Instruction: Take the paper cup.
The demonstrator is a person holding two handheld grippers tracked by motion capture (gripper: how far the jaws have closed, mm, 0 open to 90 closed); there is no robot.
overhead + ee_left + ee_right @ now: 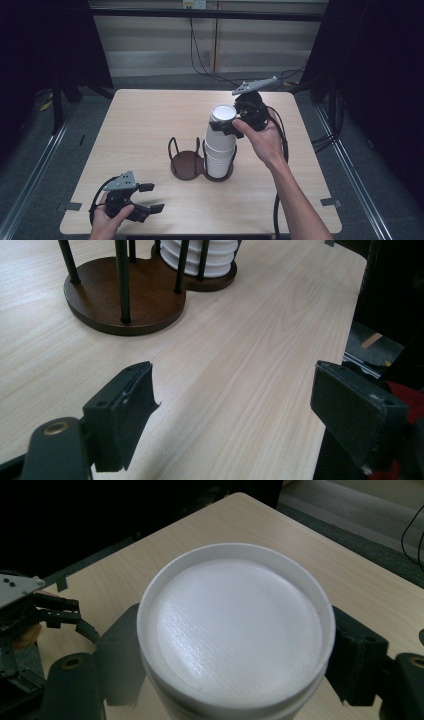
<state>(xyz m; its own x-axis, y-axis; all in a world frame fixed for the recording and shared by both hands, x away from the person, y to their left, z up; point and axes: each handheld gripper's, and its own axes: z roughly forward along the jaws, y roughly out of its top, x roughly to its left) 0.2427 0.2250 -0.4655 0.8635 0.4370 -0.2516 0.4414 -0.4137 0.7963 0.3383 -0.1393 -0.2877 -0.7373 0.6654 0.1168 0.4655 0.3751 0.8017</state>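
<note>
- High view: your right tool (231, 125) is up at the top of the stack of white cups (220, 145), one black jaw on each side of the topmost cup (223, 116), which sits upside down with its flat bottom facing up.
- The stack stands in the right ring of a dark two-ring cup holder (186, 165) near the middle of the worktop (145, 125); the left ring has nothing in it.
- Right gripper view: the topmost cup (235, 630) sits between your right tool's jaws, and both pads lie against its wall, so you are pinching it.
- Your left tool (146, 198) rests in your left hand (107, 220) near the front left corner of the worktop, well apart from the holder.
- Left gripper view: your left tool's jaws stand spread, with bare worktop (240, 370) between them; the holder's brown base (135, 295) and the lowest cups of the stack lie beyond.
</note>
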